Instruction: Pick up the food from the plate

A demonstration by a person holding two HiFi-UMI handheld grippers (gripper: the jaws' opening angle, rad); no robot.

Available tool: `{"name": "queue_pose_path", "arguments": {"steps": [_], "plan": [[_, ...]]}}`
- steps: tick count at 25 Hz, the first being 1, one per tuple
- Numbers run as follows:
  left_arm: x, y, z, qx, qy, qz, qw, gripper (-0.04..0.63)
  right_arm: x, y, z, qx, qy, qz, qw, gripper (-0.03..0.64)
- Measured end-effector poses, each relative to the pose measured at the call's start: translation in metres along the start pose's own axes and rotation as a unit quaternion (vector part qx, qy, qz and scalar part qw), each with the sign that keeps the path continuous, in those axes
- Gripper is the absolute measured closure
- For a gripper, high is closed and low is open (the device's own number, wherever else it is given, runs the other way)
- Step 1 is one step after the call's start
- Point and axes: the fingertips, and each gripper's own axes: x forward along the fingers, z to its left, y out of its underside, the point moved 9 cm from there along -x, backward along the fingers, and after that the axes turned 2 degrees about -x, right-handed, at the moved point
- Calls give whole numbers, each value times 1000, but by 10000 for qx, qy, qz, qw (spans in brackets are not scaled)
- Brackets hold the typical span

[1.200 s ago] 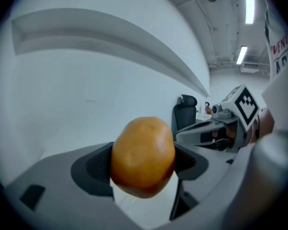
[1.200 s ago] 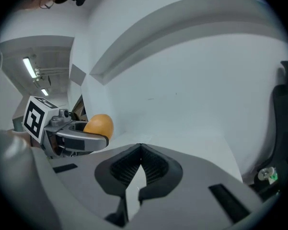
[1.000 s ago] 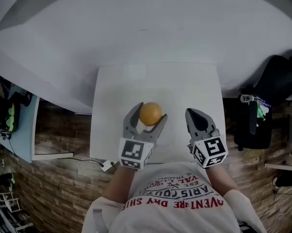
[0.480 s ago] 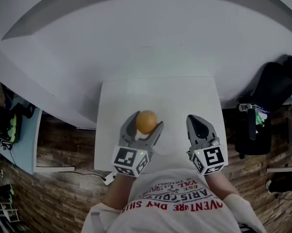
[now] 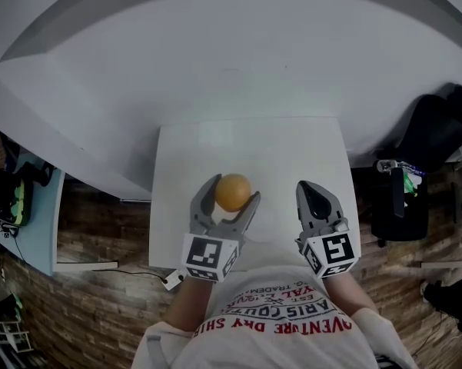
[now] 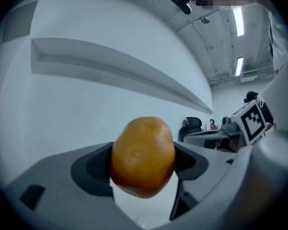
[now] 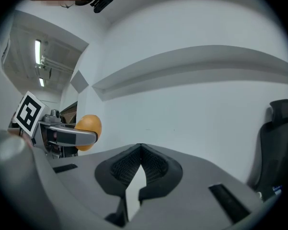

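A round orange-brown piece of food (image 5: 233, 192) is held above the white table (image 5: 215, 144), and my left gripper (image 5: 232, 194) is shut on it. In the left gripper view the food (image 6: 143, 156) fills the gap between both pads. Below it shows a faint pale round rim, probably the white plate (image 6: 150, 222); it is hard to make out against the table. My right gripper (image 5: 312, 189) hovers over the table's right side, shut and empty, with its jaws meeting at the tips (image 7: 141, 148). From the right gripper view, the food (image 7: 87, 130) appears at the left.
The small white table stands against a white wall with a ledge (image 7: 191, 63). A black chair (image 5: 438, 129) stands to the right and a light blue desk (image 5: 31, 206) to the left. Wood-patterned floor (image 5: 100, 229) surrounds the table.
The left gripper with the food has drifted slightly left and nearer to me. The right gripper has hardly moved.
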Motion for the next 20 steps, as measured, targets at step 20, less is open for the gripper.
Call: {"name": "queue_pose_path", "arguments": {"steps": [20], "plan": [[5, 2, -9, -134, 15, 82, 9999, 235, -3, 3, -6, 5, -74, 116, 9999, 606]]}}
